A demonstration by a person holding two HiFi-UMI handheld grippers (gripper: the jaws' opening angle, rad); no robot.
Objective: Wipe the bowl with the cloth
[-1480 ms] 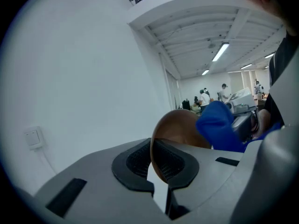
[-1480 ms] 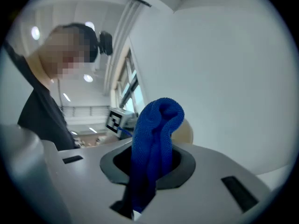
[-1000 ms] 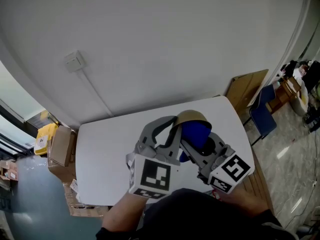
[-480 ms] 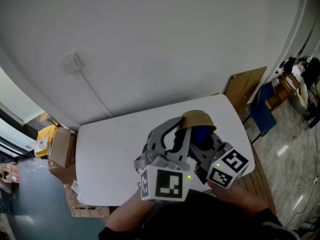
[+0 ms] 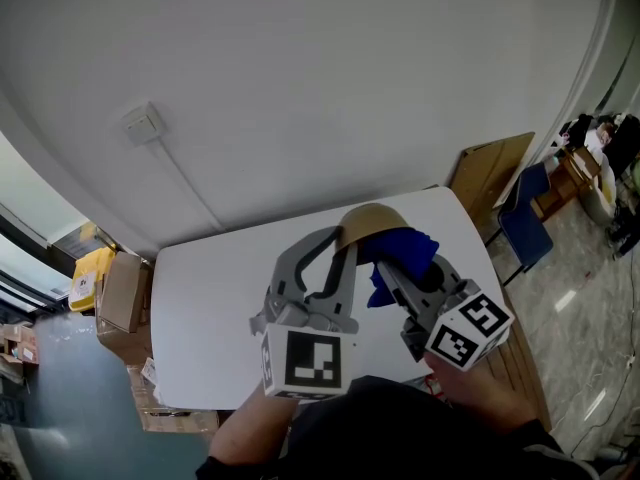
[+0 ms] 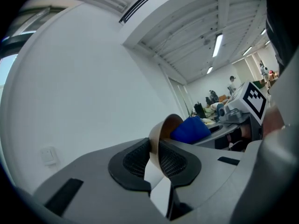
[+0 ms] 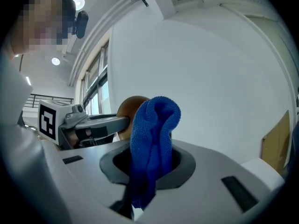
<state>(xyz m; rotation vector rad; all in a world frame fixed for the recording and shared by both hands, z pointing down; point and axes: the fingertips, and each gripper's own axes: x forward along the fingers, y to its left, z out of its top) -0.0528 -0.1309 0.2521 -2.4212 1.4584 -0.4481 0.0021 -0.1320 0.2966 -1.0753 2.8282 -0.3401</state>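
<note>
White table (image 5: 210, 298), clamped bowl (image 5: 375, 223), blue cloth (image 5: 405, 250)

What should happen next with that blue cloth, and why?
Probably press the cloth into the bowl and rub. The right gripper is shut on the cloth at the bowl's mouth; the left gripper, its jaws having just opened slightly, grips the bowl's rim.

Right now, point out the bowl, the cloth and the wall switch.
bowl (image 5: 375, 219): head view, its tan outer wall.
cloth (image 7: 152, 134): right gripper view, its bunched blue middle.
wall switch (image 5: 144, 123): head view, its white faceplate.
</note>
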